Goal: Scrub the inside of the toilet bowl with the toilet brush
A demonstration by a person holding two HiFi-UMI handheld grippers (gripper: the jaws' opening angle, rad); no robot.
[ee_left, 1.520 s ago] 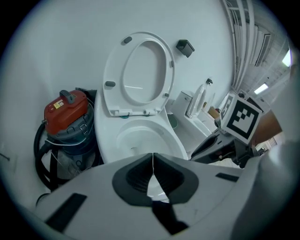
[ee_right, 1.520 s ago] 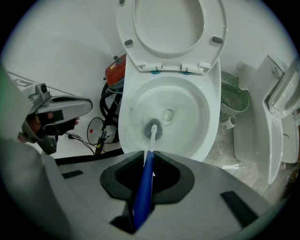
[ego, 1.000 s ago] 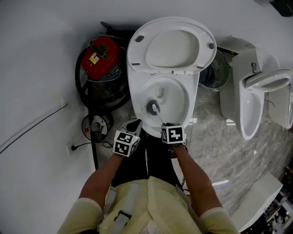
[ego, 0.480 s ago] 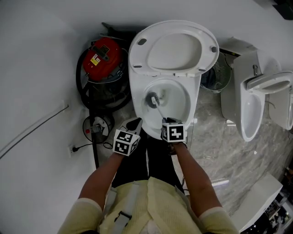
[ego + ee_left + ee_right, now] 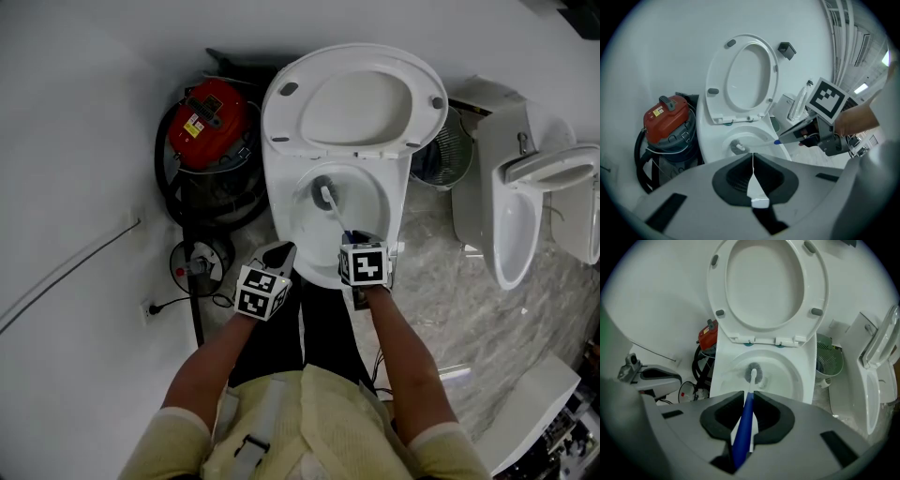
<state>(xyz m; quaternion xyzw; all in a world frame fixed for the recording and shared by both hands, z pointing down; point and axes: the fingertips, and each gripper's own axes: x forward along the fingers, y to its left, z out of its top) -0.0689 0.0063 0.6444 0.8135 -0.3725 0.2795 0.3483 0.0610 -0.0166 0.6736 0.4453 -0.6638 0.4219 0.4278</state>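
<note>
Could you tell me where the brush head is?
Head view: the brush head sits inside the toilet bowl, left of centre, its handle in the right gripper.

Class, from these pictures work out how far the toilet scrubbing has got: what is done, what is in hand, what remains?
Done: the seat is up and the right gripper is shut on the toilet brush. In hand: its bristle head is down inside the bowl. Remaining: the pictures cannot show how much of the wall is scrubbed. The left gripper is shut and empty.
</note>
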